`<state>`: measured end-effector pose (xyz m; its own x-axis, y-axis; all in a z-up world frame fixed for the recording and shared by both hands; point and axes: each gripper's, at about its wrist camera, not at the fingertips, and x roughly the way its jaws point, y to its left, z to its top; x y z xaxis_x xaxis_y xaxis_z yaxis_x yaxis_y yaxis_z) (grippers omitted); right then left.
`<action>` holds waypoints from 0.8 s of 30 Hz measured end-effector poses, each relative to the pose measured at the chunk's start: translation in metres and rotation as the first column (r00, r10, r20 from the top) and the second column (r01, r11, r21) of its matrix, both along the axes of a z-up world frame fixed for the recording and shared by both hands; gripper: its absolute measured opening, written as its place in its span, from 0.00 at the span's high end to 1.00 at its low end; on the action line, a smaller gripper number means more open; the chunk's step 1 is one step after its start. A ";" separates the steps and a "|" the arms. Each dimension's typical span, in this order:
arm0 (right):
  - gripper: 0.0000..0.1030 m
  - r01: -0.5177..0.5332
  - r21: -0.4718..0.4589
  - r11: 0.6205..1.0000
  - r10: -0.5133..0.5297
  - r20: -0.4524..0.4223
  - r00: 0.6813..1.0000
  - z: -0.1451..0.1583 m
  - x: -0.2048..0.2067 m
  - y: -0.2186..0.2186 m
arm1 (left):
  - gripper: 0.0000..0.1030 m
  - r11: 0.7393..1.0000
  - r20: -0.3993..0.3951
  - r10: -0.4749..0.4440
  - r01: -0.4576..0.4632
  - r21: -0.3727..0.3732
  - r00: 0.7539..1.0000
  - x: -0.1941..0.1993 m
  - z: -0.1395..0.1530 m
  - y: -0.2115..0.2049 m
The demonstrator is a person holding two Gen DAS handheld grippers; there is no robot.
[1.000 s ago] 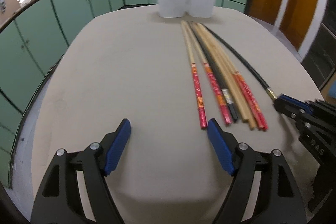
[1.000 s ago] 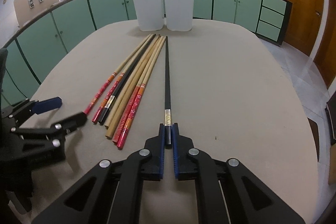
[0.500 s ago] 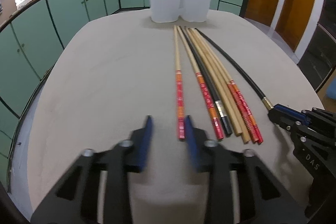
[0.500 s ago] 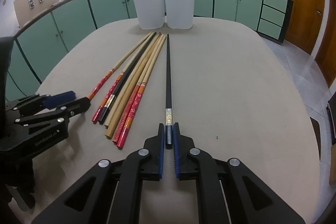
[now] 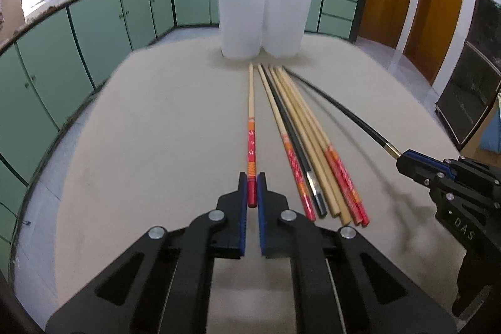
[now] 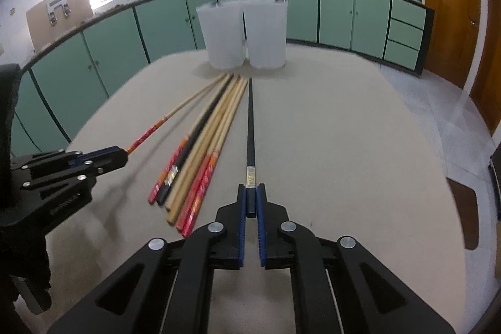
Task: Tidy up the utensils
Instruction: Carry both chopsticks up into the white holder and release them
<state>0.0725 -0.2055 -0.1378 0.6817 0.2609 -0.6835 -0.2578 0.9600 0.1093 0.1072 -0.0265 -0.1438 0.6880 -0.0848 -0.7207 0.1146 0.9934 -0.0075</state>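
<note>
Left wrist view: the white containers (image 5: pixel 261 21) at the table's (image 5: pixel 156 130) far end are blurred, contents unreadable. The left gripper (image 5: pixel 252 177) is clamped on the red end of a red-handled chopstick (image 5: pixel 251 127), pinched between the blue pads. Loose chopsticks (image 5: pixel 307 146) lie just right.

Right wrist view: the right gripper (image 6: pixel 251 190) is closed on the butt of a black chopstick (image 6: pixel 250 127), which runs straight ahead toward the containers.

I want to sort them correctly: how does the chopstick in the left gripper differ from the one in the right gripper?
The left gripper holds a pale wooden chopstick with a red patterned end. The right gripper holds a black chopstick with a metallic band near its end. Both are gripped at the thick end and point toward the white containers.
</note>
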 end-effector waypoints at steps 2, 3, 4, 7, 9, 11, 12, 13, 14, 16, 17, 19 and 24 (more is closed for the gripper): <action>0.94 0.001 0.013 1.000 -0.001 0.028 1.000 0.013 0.002 -0.004 | 0.95 1.000 0.031 -0.003 0.003 0.006 1.000 -0.002 0.013 0.001; 0.94 -0.001 0.016 1.000 0.000 0.045 0.999 0.021 0.002 -0.005 | 0.95 1.000 0.046 -0.005 0.005 0.006 0.999 -0.003 0.020 0.002; 0.94 -0.002 0.016 1.000 0.001 0.058 0.998 0.027 0.003 -0.006 | 0.95 1.000 0.068 -0.008 0.008 0.006 0.998 -0.003 0.030 0.003; 0.94 -0.011 0.012 1.000 0.009 0.111 0.994 0.049 0.005 -0.008 | 0.95 1.000 0.122 -0.010 0.010 0.005 0.992 -0.002 0.052 0.006; 0.94 -0.018 0.017 1.000 0.016 0.145 0.989 0.064 0.008 -0.010 | 0.95 1.000 0.166 -0.009 0.009 0.006 0.986 -0.001 0.069 0.008; 0.94 -0.027 0.025 0.999 0.023 0.174 0.984 0.078 0.014 -0.011 | 0.95 1.000 0.199 -0.008 0.009 0.001 0.980 0.000 0.082 0.010; 0.94 -0.031 0.027 0.999 0.026 0.186 0.982 0.084 0.016 -0.011 | 0.95 1.000 0.219 -0.010 0.011 -0.004 0.976 0.002 0.091 0.011; 0.94 -0.036 0.032 0.999 0.029 0.197 0.980 0.090 0.019 -0.012 | 0.95 1.000 0.232 -0.012 0.015 -0.008 0.973 0.004 0.097 0.012; 0.94 -0.041 0.037 0.998 0.032 0.206 0.978 0.096 0.023 -0.012 | 0.95 1.000 0.241 -0.015 0.019 -0.010 0.971 0.005 0.102 0.013; 0.94 -0.051 0.046 0.998 0.040 0.217 0.975 0.107 0.030 -0.012 | 0.95 0.999 0.269 -0.026 0.031 -0.012 0.963 0.011 0.114 0.012; 0.94 -0.053 0.046 0.998 0.042 0.220 0.975 0.111 0.034 -0.012 | 0.95 0.999 0.276 -0.030 0.035 -0.013 0.961 0.013 0.118 0.011; 0.94 -0.068 0.043 0.997 0.057 0.230 0.972 0.122 0.045 -0.009 | 0.95 0.998 0.286 -0.040 0.050 -0.029 0.957 0.022 0.127 0.011; 0.94 -0.105 0.034 0.994 0.094 0.239 0.967 0.145 0.073 -0.005 | 0.95 0.995 0.281 -0.063 0.082 -0.055 0.958 0.045 0.135 0.007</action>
<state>0.1456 -0.2101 0.0075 0.7916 0.3626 -0.4918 -0.3752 0.9237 0.0772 0.1518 -0.0190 -0.0090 0.8510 -0.1824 -0.4924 0.1930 0.9808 -0.0298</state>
